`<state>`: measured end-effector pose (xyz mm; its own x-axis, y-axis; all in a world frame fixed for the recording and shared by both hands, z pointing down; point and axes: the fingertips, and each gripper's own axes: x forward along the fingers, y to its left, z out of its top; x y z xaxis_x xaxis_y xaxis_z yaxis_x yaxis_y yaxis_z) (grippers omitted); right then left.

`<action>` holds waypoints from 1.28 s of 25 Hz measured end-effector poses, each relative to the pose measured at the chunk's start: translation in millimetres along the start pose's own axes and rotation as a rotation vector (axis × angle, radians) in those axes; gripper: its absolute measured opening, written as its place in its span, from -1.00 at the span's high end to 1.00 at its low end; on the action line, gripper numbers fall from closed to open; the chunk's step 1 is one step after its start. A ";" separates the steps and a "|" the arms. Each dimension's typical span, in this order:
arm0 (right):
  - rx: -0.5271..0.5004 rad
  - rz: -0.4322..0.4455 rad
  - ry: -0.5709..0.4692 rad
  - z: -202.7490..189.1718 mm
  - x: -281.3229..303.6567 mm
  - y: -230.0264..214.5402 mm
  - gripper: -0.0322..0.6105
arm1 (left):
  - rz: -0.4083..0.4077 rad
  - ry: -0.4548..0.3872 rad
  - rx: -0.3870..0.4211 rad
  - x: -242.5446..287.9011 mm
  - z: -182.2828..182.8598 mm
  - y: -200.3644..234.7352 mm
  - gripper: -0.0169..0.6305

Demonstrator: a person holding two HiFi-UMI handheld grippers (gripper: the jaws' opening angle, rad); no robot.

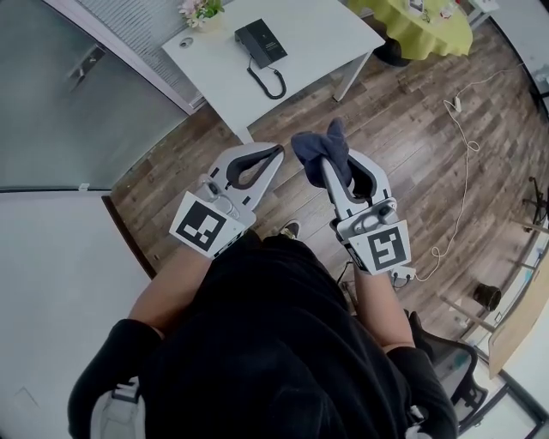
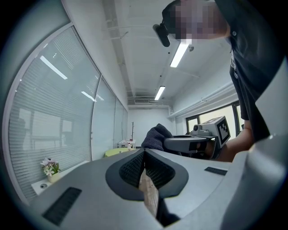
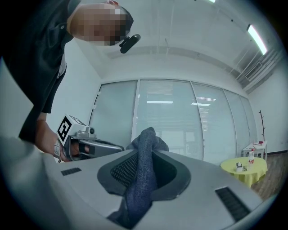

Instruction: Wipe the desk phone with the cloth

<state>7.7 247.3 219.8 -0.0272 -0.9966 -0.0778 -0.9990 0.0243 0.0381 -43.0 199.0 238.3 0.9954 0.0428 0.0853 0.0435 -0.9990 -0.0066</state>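
Note:
The black desk phone lies on a white desk at the top of the head view, its coiled cord trailing toward the desk's front edge. Both grippers are held well short of the desk, over the wooden floor. My right gripper is shut on a dark blue cloth, which bunches up past the jaw tips. In the right gripper view the cloth fills the gap of that gripper. My left gripper is beside it, jaws shut with nothing between them.
A small pot of flowers stands on the desk's far left corner. A round table with a yellow-green cover is at the top right. A white cable runs across the floor on the right. A glass partition lines the left.

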 end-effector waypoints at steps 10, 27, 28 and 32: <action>0.006 0.029 -0.023 4.4 1.2 -19.9 0.62 | 0.014 -0.002 -0.002 20.9 3.3 0.7 0.91; -0.027 0.018 0.035 -16.1 109.6 -73.8 0.62 | 0.022 -0.042 -0.029 72.8 -6.5 119.7 0.91; -0.029 0.020 0.037 -16.9 118.4 -75.8 0.62 | 0.023 -0.045 -0.027 74.6 -6.4 128.9 0.91; -0.034 0.023 0.059 -23.3 154.7 -87.3 0.62 | 0.026 -0.044 -0.041 83.7 -8.8 166.6 0.91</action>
<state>91.5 89.2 227.6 -0.0473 -0.9987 -0.0179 -0.9962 0.0459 0.0734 46.8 36.1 253.1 0.9990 0.0167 0.0416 0.0154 -0.9994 0.0323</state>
